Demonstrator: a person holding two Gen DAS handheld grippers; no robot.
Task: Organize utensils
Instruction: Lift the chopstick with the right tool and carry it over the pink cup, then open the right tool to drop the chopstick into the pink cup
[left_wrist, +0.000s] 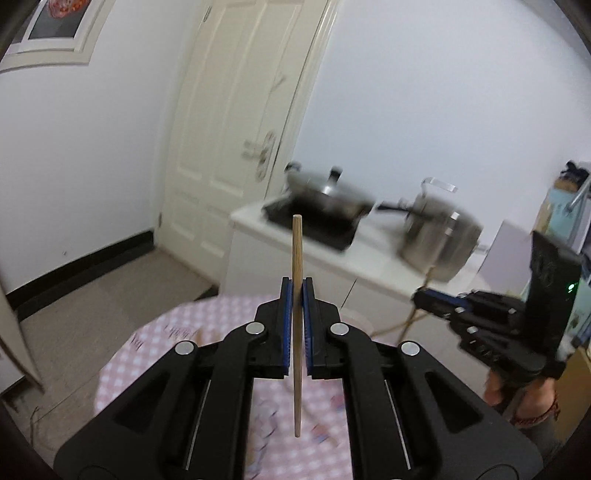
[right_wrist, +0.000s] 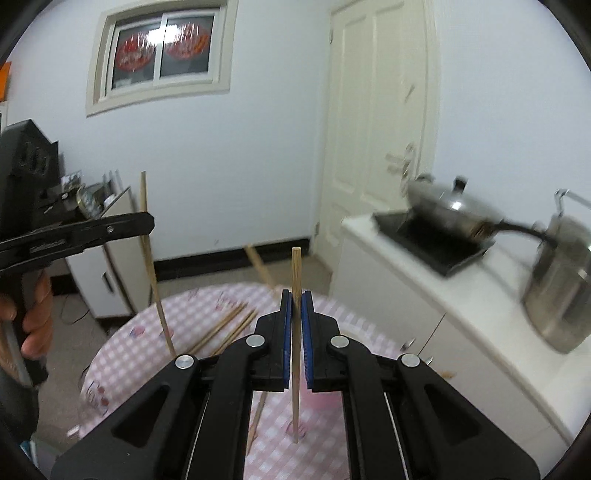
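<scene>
My left gripper (left_wrist: 297, 291) is shut on a wooden chopstick (left_wrist: 297, 258) and holds it upright above the pink checked table (left_wrist: 147, 354). My right gripper (right_wrist: 296, 301) is shut on another wooden chopstick (right_wrist: 296, 273), also upright above the table (right_wrist: 129, 350). In the right wrist view the left gripper (right_wrist: 146, 223) shows at the left with its chopstick (right_wrist: 153, 277) standing through it. In the left wrist view the right gripper (left_wrist: 419, 297) shows at the right edge. Several loose chopsticks (right_wrist: 225, 328) lie on the table beyond my right gripper.
A white counter (left_wrist: 369, 266) stands behind the table with a lidded pan (left_wrist: 328, 197) on a black cooktop and a steel pot (left_wrist: 439, 236). A white door (left_wrist: 236, 122) is behind. A low cabinet (right_wrist: 107, 266) stands at the left.
</scene>
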